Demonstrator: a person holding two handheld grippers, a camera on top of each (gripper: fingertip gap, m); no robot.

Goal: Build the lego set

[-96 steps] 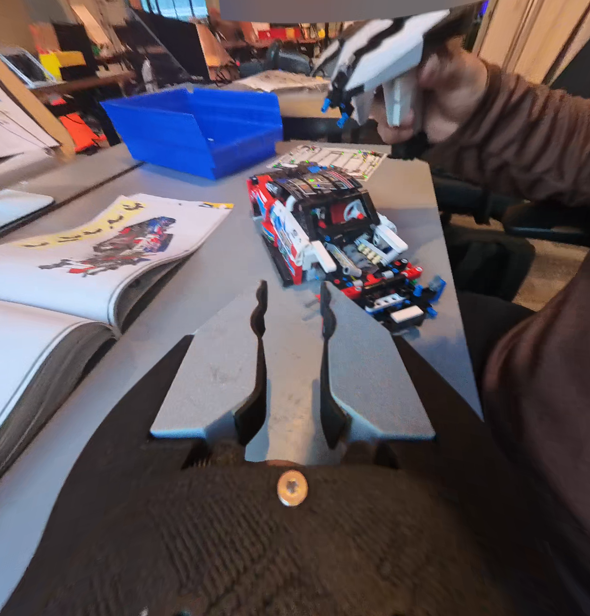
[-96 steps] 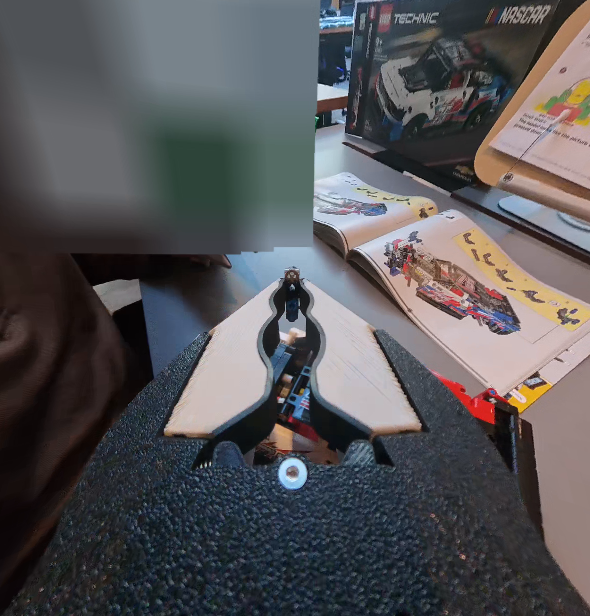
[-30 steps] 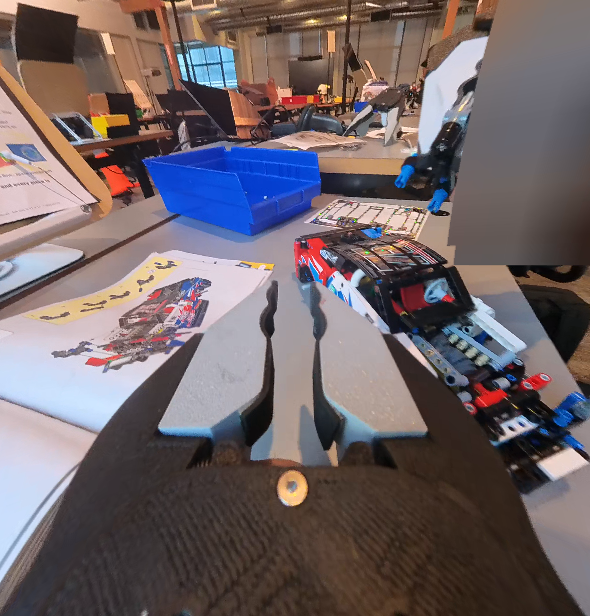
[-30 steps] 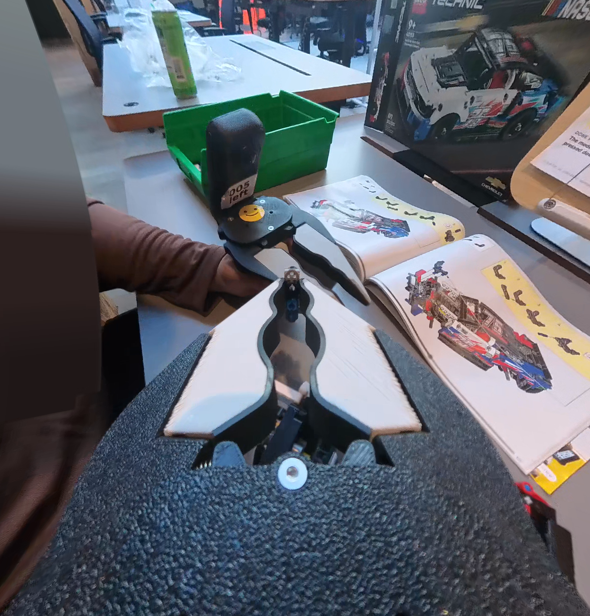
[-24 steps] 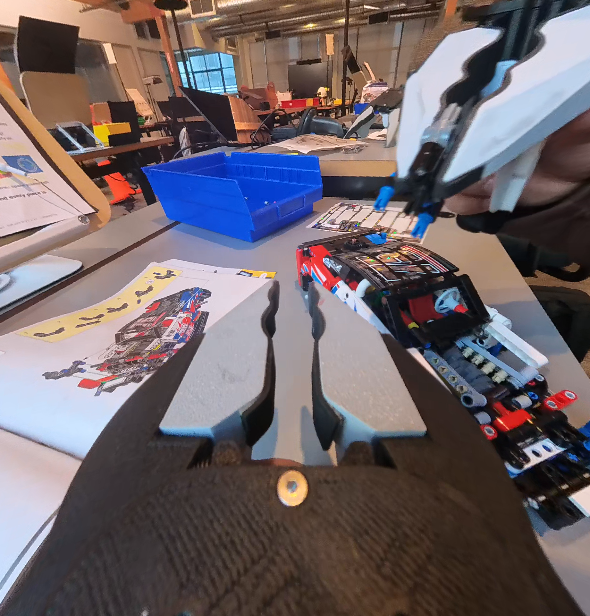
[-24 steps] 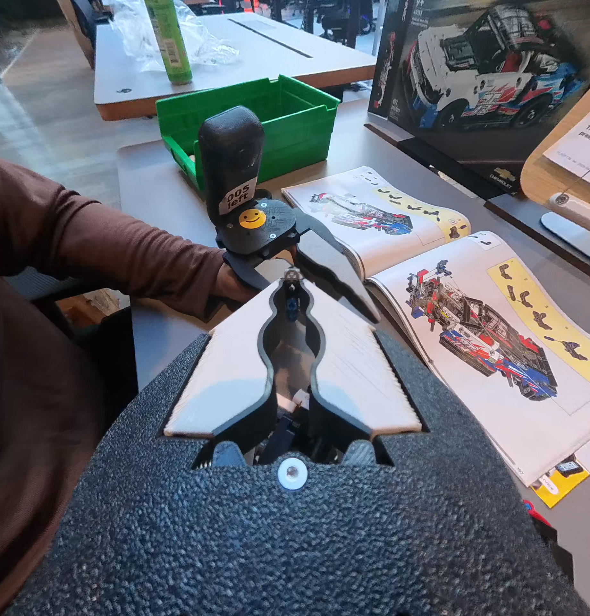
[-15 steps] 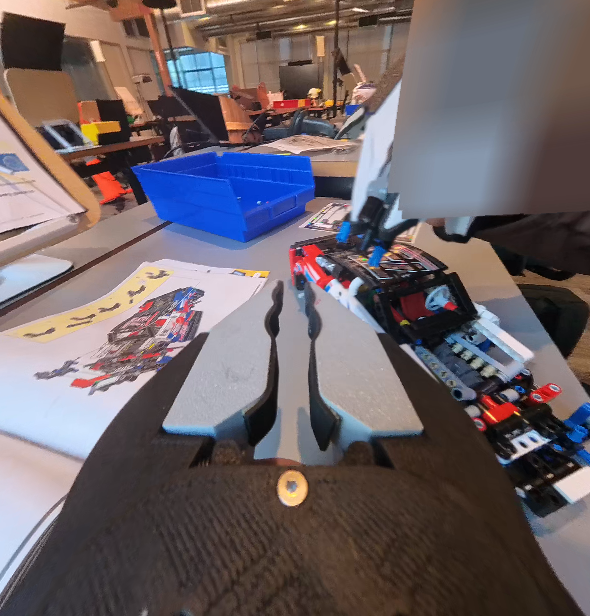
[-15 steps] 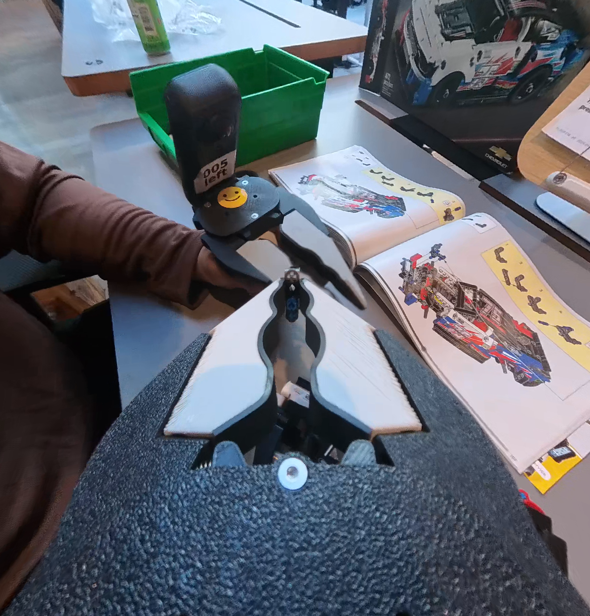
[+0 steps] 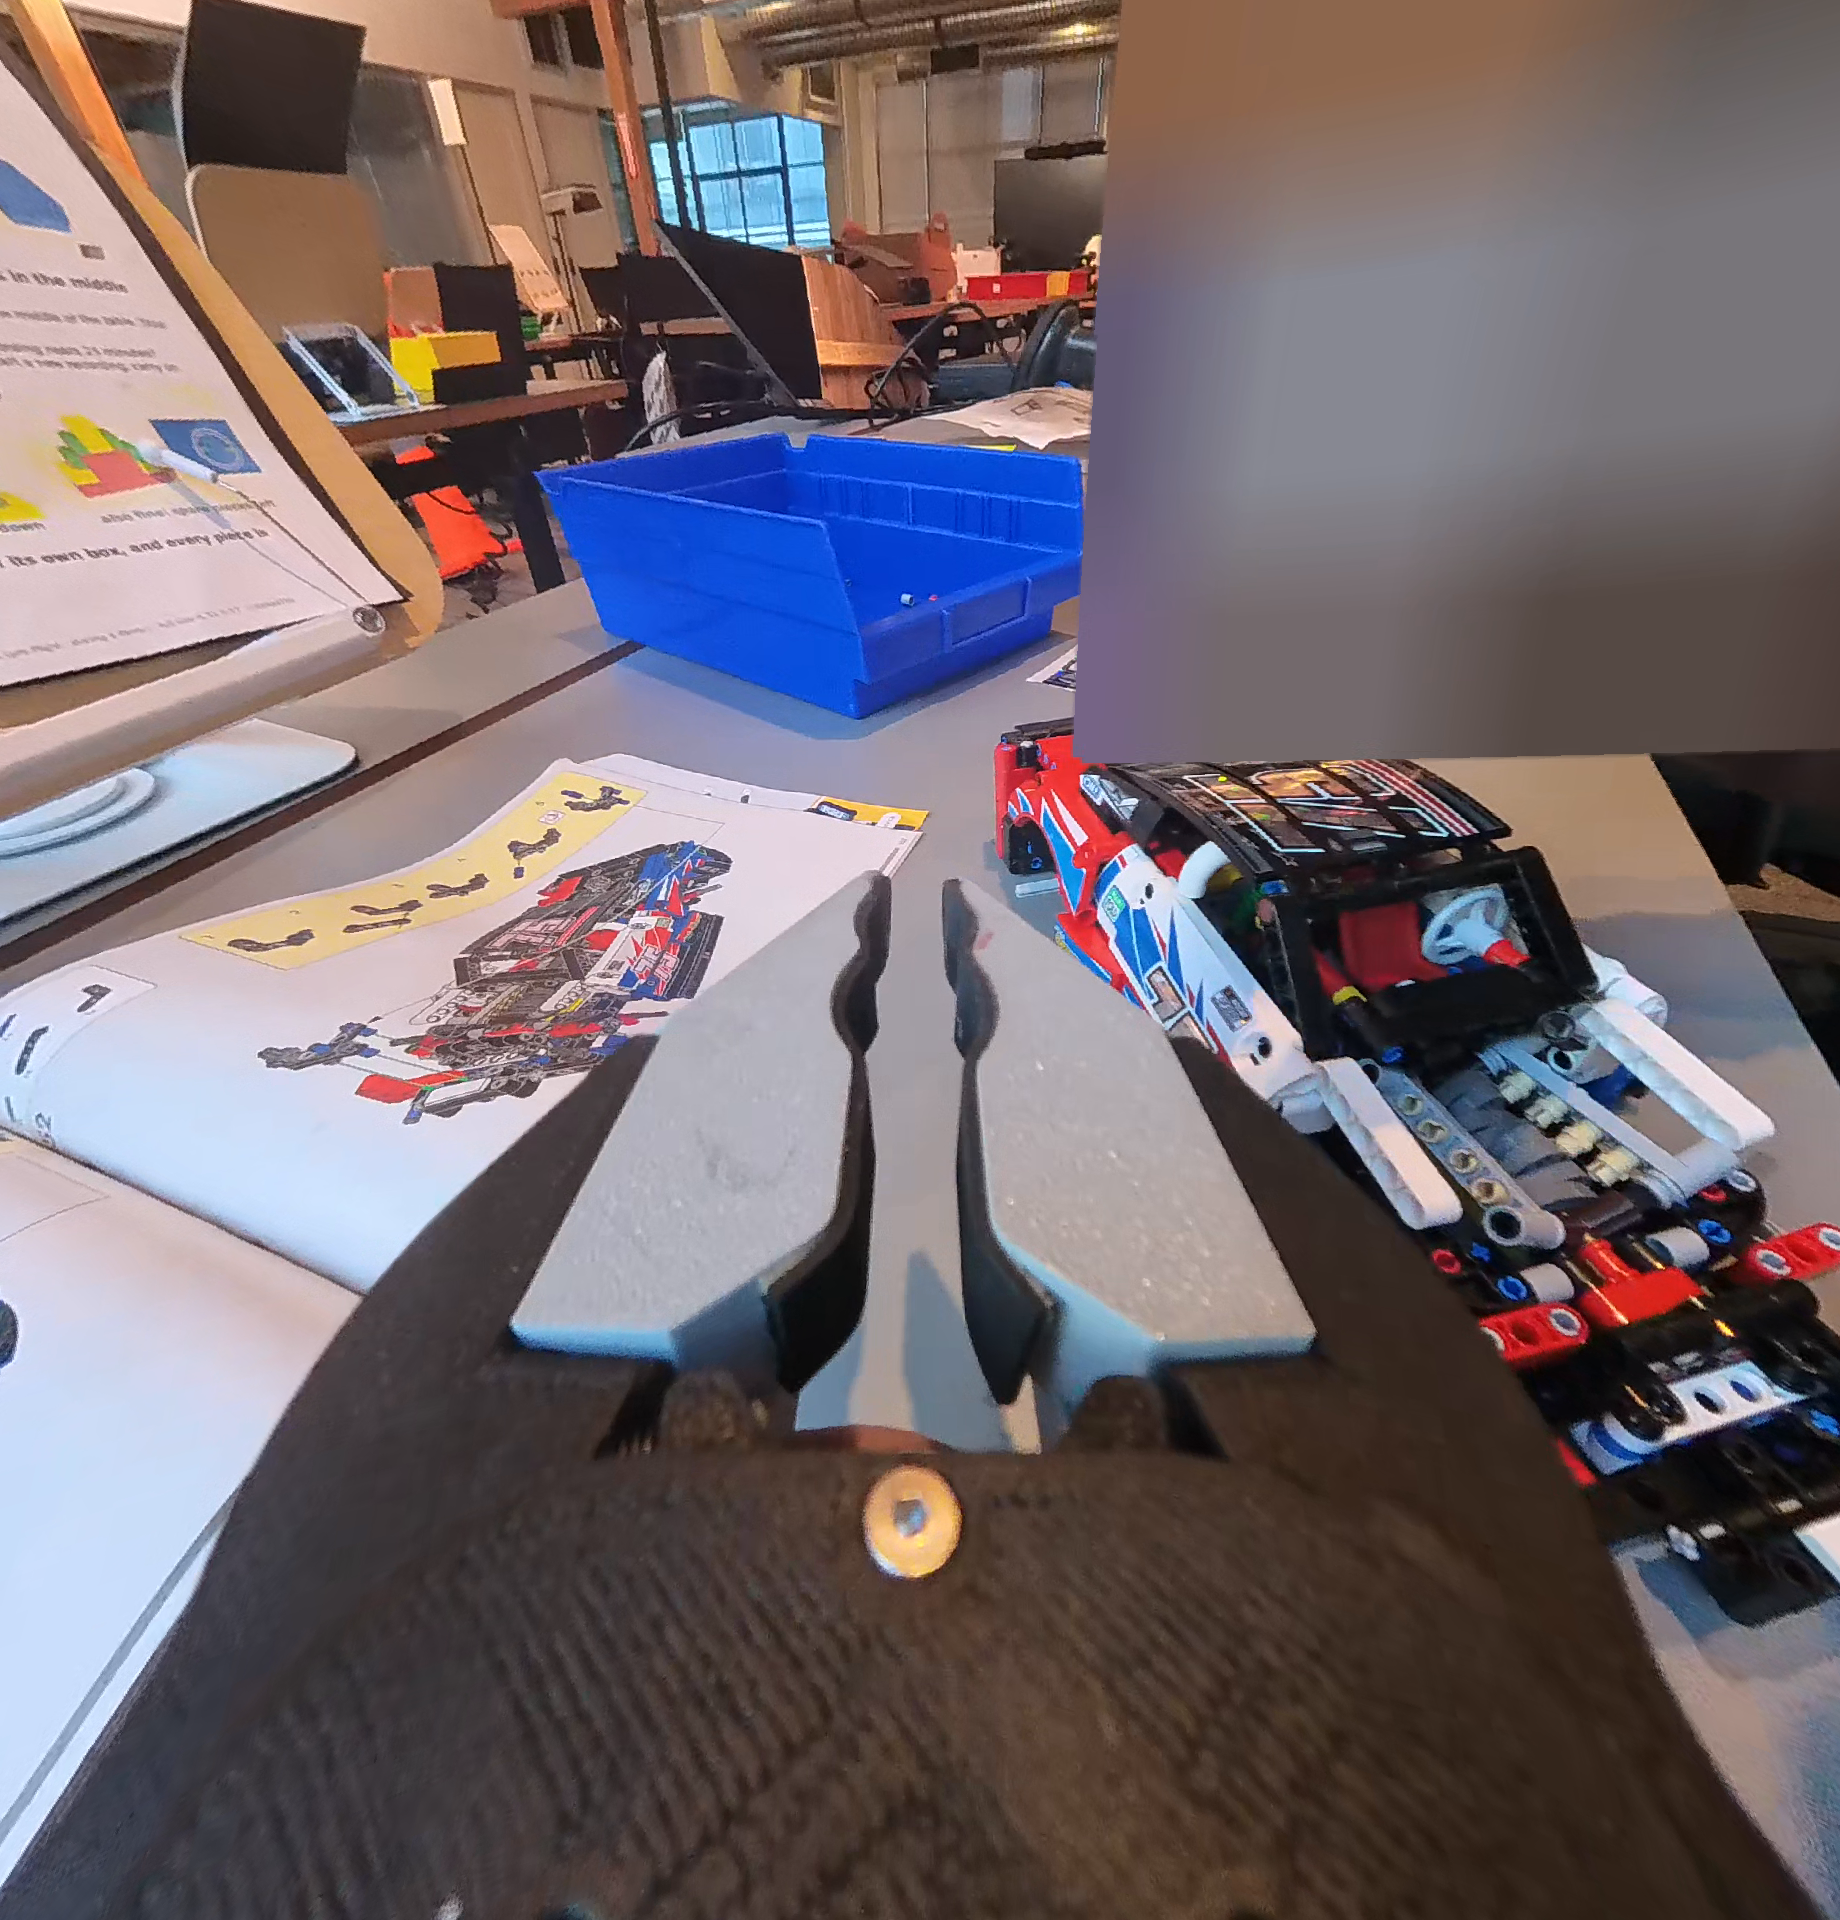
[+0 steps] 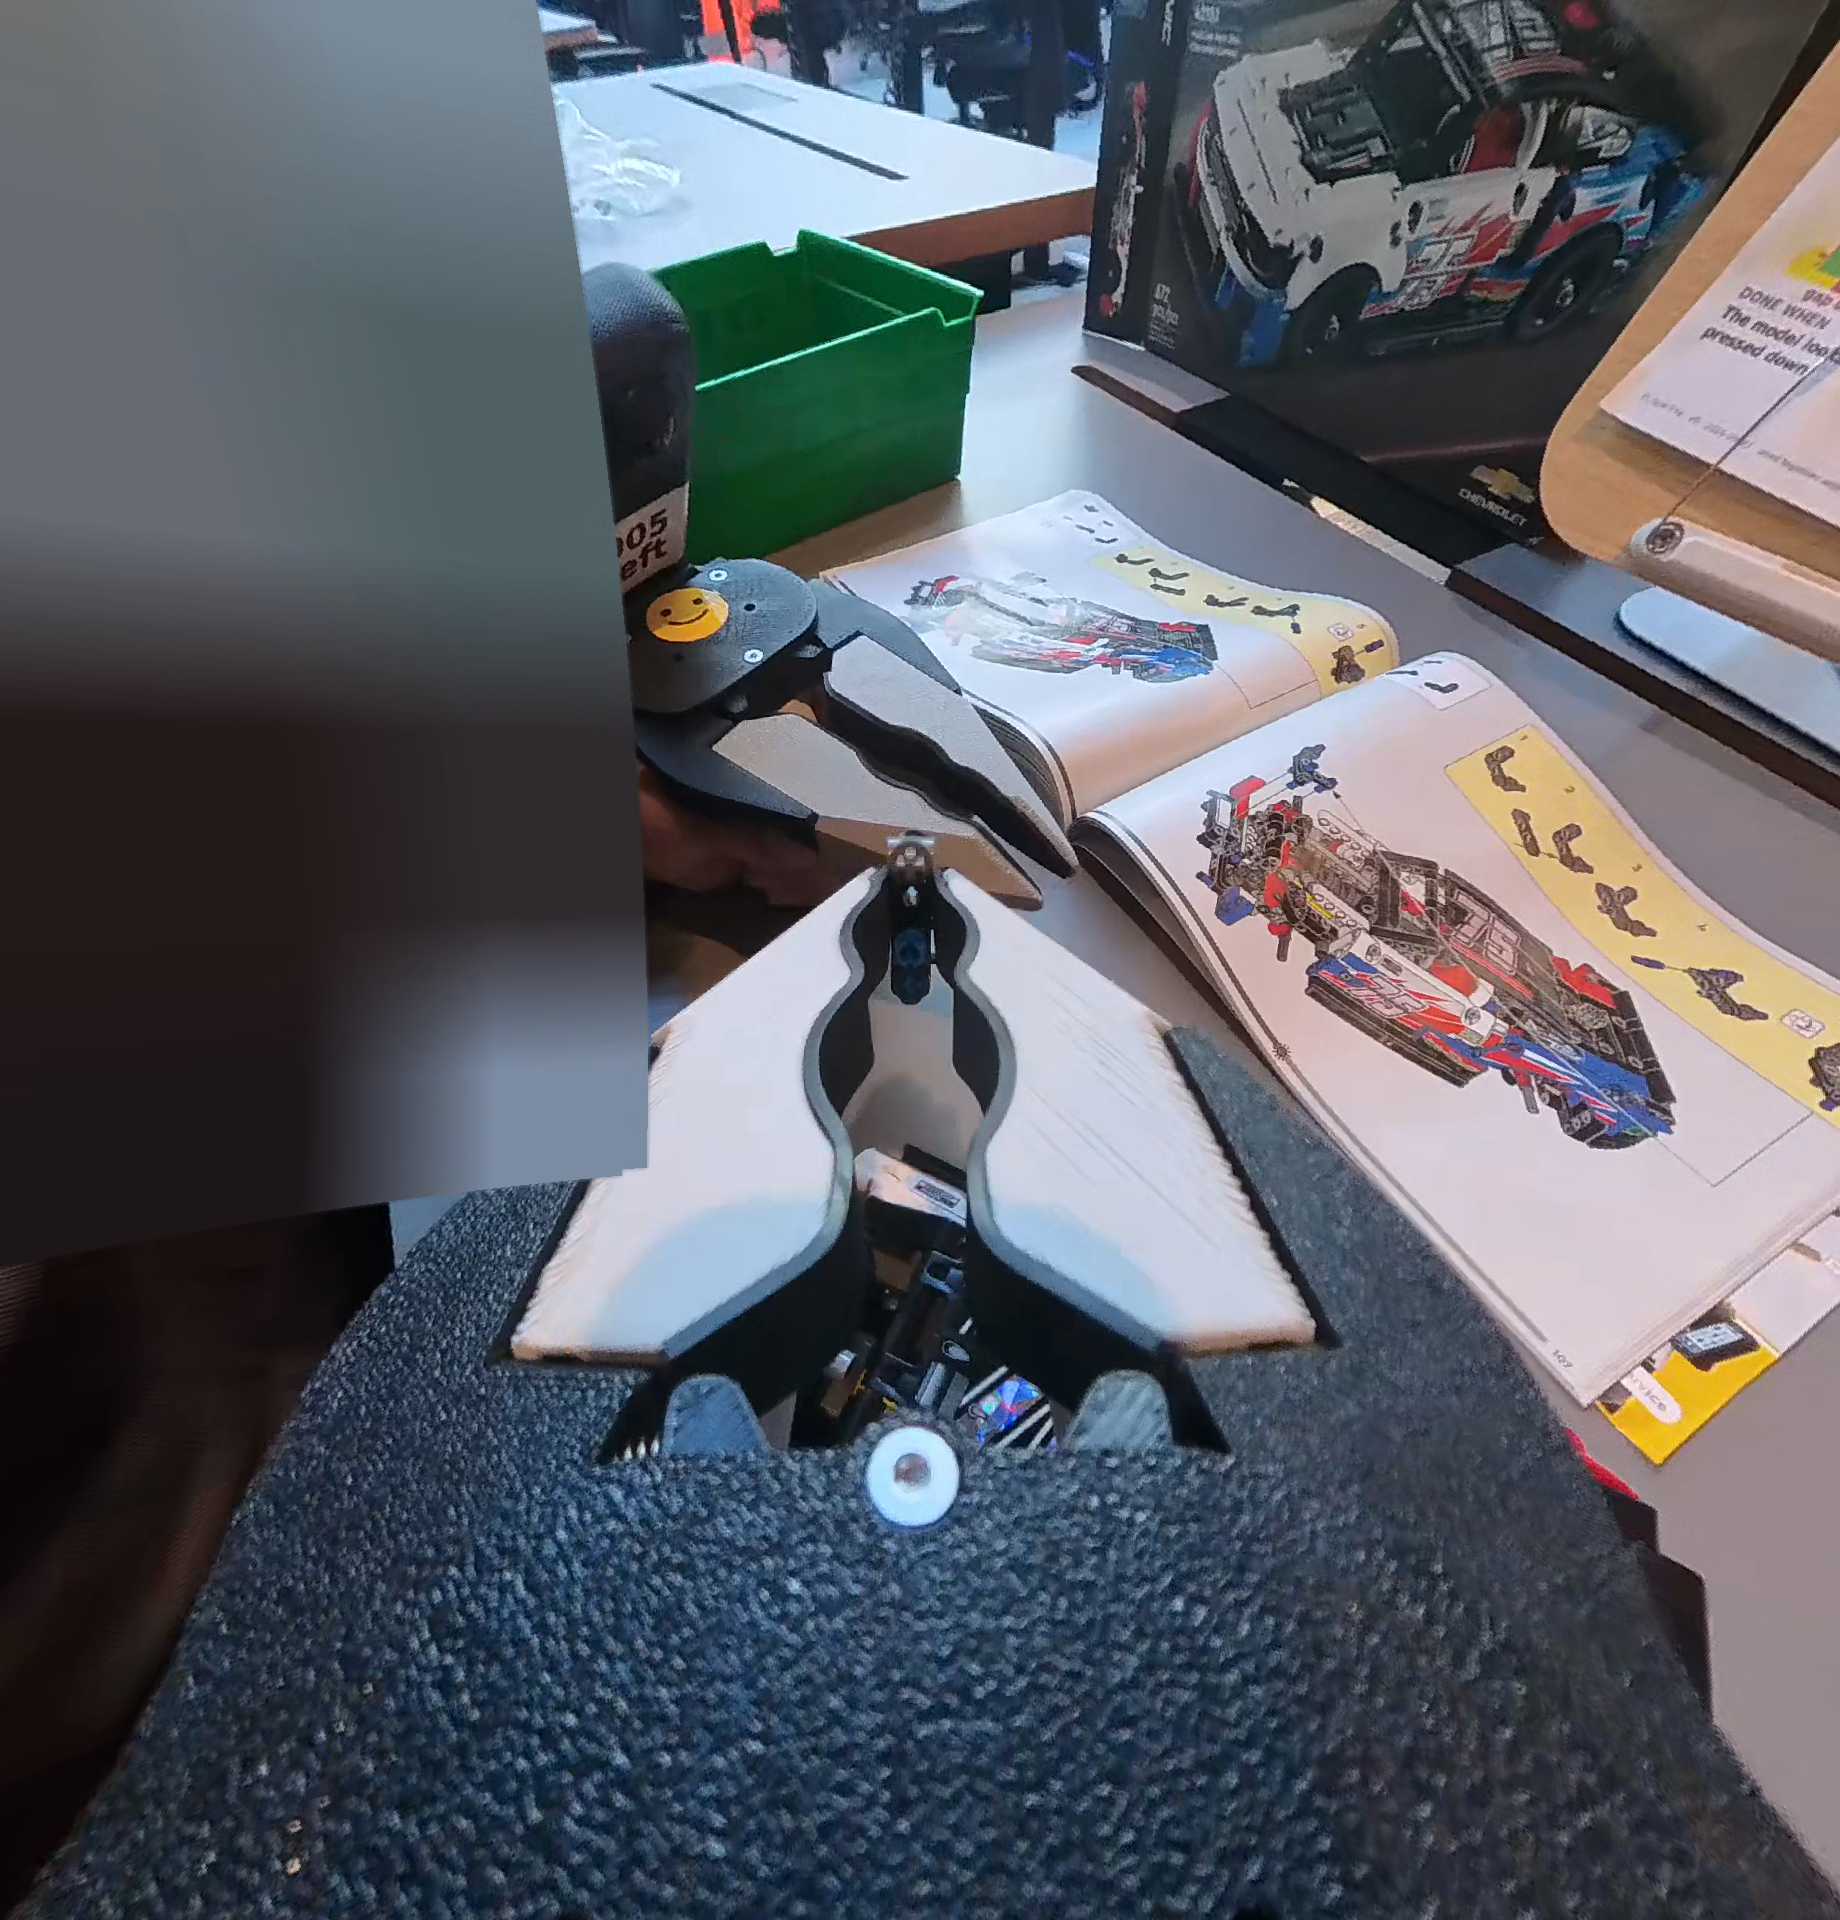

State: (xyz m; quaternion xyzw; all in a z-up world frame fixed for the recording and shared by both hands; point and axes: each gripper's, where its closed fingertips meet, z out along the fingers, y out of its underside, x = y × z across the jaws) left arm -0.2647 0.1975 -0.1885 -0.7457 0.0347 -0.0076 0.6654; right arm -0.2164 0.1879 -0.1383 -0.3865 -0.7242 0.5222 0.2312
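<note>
The part-built red, white and black lego car (image 9: 1311,987) stands on the grey table (image 9: 895,748), right of my left gripper (image 9: 911,904). That gripper hovers low over the table with its jaws nearly closed and nothing between them. It also shows in the right wrist view (image 10: 1046,878), beside the open instruction book (image 10: 1415,987). My right gripper (image 10: 911,873) is shut on a small black lego piece with blue pins (image 10: 911,951) and is above the car, whose parts (image 10: 916,1299) show between its fingers. A blur patch hides it in the left wrist view.
The instruction book (image 9: 428,987) lies left of the car. A blue bin (image 9: 822,561) is behind it and a green bin (image 10: 822,353) at the far side. The lego box (image 10: 1415,208) and a stand with a sheet (image 9: 116,416) line the back. The table edge runs right of the car.
My left gripper's jaws have narrowed from wide open to almost closed. My right gripper has come down with its piece from high up to just over the car.
</note>
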